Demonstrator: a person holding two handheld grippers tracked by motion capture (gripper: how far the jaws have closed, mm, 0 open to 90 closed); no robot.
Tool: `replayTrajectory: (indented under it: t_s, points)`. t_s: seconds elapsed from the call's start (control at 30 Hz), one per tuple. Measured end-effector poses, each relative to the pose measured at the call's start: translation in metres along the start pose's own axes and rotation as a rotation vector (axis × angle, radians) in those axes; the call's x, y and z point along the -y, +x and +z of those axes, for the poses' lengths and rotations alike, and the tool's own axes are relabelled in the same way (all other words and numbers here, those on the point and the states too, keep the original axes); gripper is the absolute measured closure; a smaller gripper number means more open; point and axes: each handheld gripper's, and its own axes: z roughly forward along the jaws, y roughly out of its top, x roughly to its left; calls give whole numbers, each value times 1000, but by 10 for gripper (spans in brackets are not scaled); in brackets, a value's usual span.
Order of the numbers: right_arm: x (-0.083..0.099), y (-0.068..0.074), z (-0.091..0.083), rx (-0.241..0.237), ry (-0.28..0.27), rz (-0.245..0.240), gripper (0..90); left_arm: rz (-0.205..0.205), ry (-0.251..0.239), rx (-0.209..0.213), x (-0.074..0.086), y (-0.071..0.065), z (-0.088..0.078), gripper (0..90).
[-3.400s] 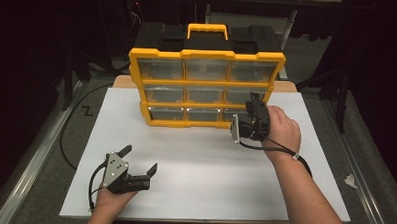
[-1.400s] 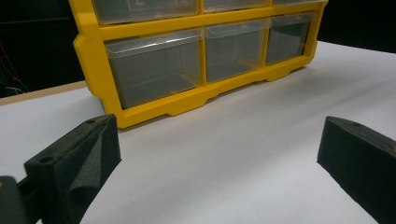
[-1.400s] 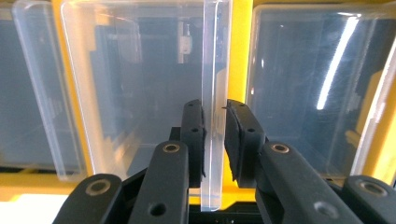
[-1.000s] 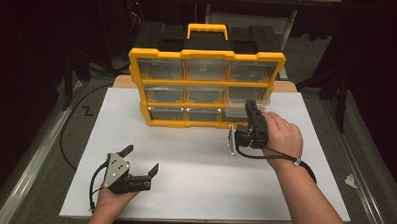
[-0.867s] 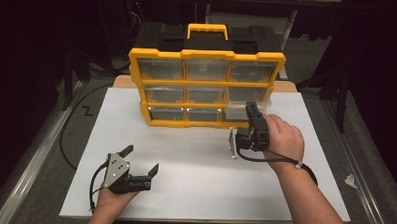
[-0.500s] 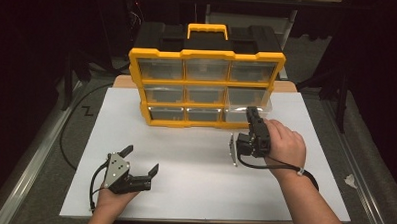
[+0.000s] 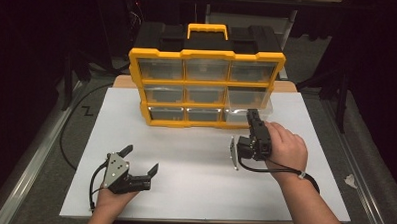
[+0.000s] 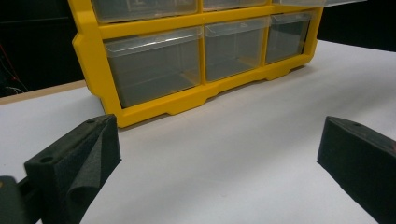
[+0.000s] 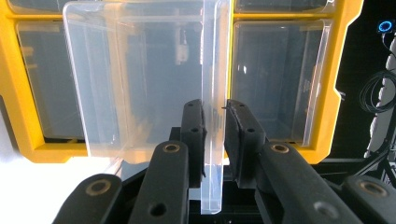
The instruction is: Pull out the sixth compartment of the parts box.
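1. Right hand-held gripper (image 9: 215, 135): we see its two black jaws clenched on the front lip of a clear plastic drawer (image 9: 140, 79), the pads pressing that thin wall from both sides. In the high view this hand-held gripper (image 7: 251, 121) sits at the lower right corner of the yellow organizer (image 7: 206, 87), and the drawer (image 7: 249, 111) stands partly drawn out of the bottom right slot.
2. Left hand-held gripper (image 7: 140, 160): it rests released near the front left of the white counter (image 7: 193, 192), jaws spread with nothing between them, well apart from the organizer.
3. Risk, slip: the grip covers only a narrow strip of smooth, thin plastic. We judge that a sideways pull or a twist of the wrist could let the lip slide out of the pads.
4. Risk, binding: a pull not in line with the slot could cock the drawer against the yellow frame and jam it.
5. Risk, cabinet shift: nothing braces the organizer. If the drawer binds, further pulling could drag or tip the whole cabinet toward the person.
6. Risk, drop: once the drawer clears its slot, its weight hangs from the lip alone. We expect the rear end to sag onto the counter unless the pull is kept level.
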Motion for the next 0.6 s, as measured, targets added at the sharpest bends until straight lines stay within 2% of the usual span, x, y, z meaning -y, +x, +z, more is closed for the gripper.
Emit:
replayTrajectory:
  t_s: [0.5,0.6]
  points:
    - [2,4,-4,9,-4,9,794,2,2,0,0,0,0,2]
    - [1,6,-3,10,-2,14,761,1,2,0,0,0,0,2]
